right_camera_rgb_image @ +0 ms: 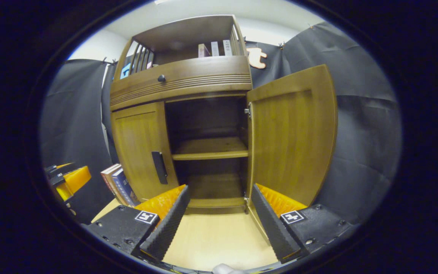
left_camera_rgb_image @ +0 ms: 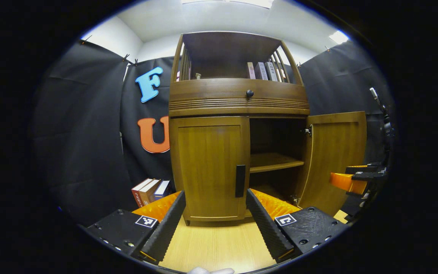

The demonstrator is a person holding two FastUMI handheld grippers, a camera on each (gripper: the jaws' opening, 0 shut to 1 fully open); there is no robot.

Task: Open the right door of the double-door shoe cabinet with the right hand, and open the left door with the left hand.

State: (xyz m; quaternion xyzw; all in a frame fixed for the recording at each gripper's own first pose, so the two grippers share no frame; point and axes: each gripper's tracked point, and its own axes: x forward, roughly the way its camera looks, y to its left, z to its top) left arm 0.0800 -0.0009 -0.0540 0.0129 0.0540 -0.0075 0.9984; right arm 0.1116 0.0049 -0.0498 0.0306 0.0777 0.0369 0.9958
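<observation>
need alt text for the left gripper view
A wooden shoe cabinet stands ahead with its left door shut and its right door swung open, showing a bare shelf. The open left gripper faces the shut door's dark handle.

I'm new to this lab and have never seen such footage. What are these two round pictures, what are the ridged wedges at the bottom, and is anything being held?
Each picture comes from a camera riding on a hand-held gripper; a person carries one in each hand. The wedges at the bottom are that gripper's own two fingers.

The left gripper view looks along the left gripper at a wooden shoe cabinet. Its left door is closed, with a dark handle; its right door stands open, showing a bare shelf. The other gripper appears at the right edge.

The right gripper view looks along the right gripper toward the opened side.

Both grippers are open and hold nothing. Some books stand beside the cabinet on the pale wooden surface.
</observation>
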